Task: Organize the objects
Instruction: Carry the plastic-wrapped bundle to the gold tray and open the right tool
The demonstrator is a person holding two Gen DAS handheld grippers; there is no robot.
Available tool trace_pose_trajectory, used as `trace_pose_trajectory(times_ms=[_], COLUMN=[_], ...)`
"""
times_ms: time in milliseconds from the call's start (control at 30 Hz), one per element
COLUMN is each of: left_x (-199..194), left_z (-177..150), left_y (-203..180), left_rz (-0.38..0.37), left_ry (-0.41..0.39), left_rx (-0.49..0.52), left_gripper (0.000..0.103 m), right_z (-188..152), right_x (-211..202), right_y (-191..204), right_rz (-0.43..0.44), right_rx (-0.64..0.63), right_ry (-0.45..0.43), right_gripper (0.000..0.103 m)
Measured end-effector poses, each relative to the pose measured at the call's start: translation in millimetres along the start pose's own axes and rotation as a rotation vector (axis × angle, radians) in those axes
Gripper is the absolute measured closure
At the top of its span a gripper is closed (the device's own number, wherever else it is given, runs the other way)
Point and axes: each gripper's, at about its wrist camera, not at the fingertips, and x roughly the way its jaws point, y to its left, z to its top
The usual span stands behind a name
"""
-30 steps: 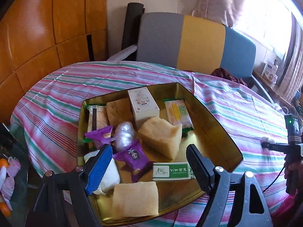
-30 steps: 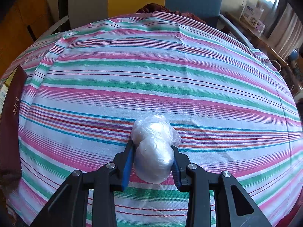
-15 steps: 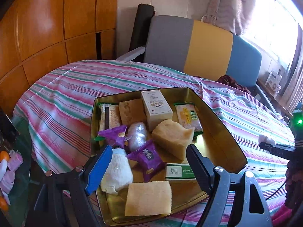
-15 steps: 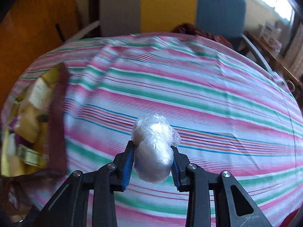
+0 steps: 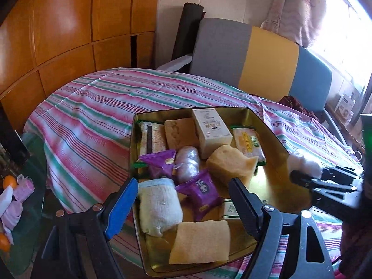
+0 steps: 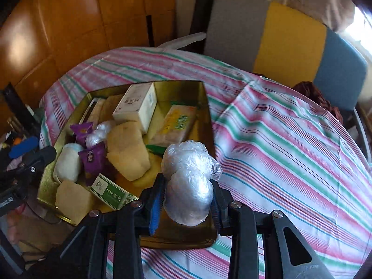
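Note:
A gold tin tray on the striped table holds several snacks: a white box, purple packets, a rolled towel and tan cakes. My right gripper is shut on a plastic-wrapped white ball and hangs over the tray's near right corner. In the left wrist view that ball shows at the right, above the tray's right rim. My left gripper stands open above the tray's near end, with the towel and a purple packet seen between its fingers, untouched.
A second wrapped ball lies among the snacks in the tray. A green-labelled packet rests at the tray's front. A grey, yellow and blue chair stands behind the table. Wooden panels line the left wall. Striped cloth stretches right of the tray.
My right gripper has swung left with the wrapped ball, from over bare cloth to over the tray's corner. The left gripper has drifted slightly and stays open.

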Motion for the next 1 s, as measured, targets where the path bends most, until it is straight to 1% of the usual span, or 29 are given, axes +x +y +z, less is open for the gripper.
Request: trace_pose_trajectory(times_ms=[167,267,333,367,467,500,533,567,633,700,733,800,833,933,1000], left_x=[2.5,2.9,4.2,4.7,6.0,5.9,5.0,3.8,-1.3,-7.2,-9.7,-16.0,-19.4,-23.8,-22.4], left_z=[0.0,0.1,0.3,0.4,1.7,2.1,2.0,2.2,3.5,5.3,6.2,7.7,7.7,5.7,2.5], left_y=[7.1,6.9,6.3,6.2,4.2,4.1,4.5,5.2,5.2,3.0,1.9,0.8,0.7,3.2,3.9], left_rz=[0.011,0.028,0.035,0.047,0.087,0.084,0.079,0.076,0.080,0.114,0.132,0.164,0.168,0.138,0.120], left_ry=[0.002,-0.005,-0.003,0.000,0.008,0.014,0.013,0.009,-0.012,-0.047,-0.061,-0.087,-0.100,-0.099,-0.079], left_rx=[-0.022,-0.020,-0.025,-0.030,-0.032,-0.040,-0.048,-0.058,-0.067,-0.052,-0.045,-0.046,-0.048,-0.077,-0.088], left_gripper=[0.021,0.021,0.021,0.021,0.021,0.021,0.021,0.021,0.021,0.021,0.021,0.021,0.021,0.021,0.022], right_z=[4.6,4.8,3.3,2.4,-1.9,-3.3,-4.1,-4.7,-3.7,-2.1,-1.4,-0.1,0.1,-1.5,-2.8], right_x=[30.3,45.3,53.4,56.0,59.9,59.3,57.4,54.4,43.6,29.3,20.1,4.0,-4.9,-26.5,-37.4], right_y=[16.5,23.7,27.4,28.2,28.8,28.3,27.7,26.6,23.8,20.7,18.4,15.4,14.9,20.4,26.4], right_rz=[-0.041,-0.057,-0.072,-0.071,-0.057,-0.051,-0.046,-0.045,-0.042,-0.041,-0.044,-0.049,-0.059,-0.108,-0.143], right_rx=[-0.054,-0.084,-0.100,-0.100,-0.091,-0.085,-0.077,-0.067,-0.032,0.012,0.041,0.088,0.106,0.116,0.106], right_ry=[0.048,0.072,0.082,0.084,0.086,0.084,0.080,0.072,0.041,-0.007,-0.035,-0.084,-0.107,-0.165,-0.191], right_gripper=[0.067,0.065,0.061,0.057,0.042,0.039,0.039,0.038,0.033,0.025,0.023,0.015,0.014,0.010,0.006])
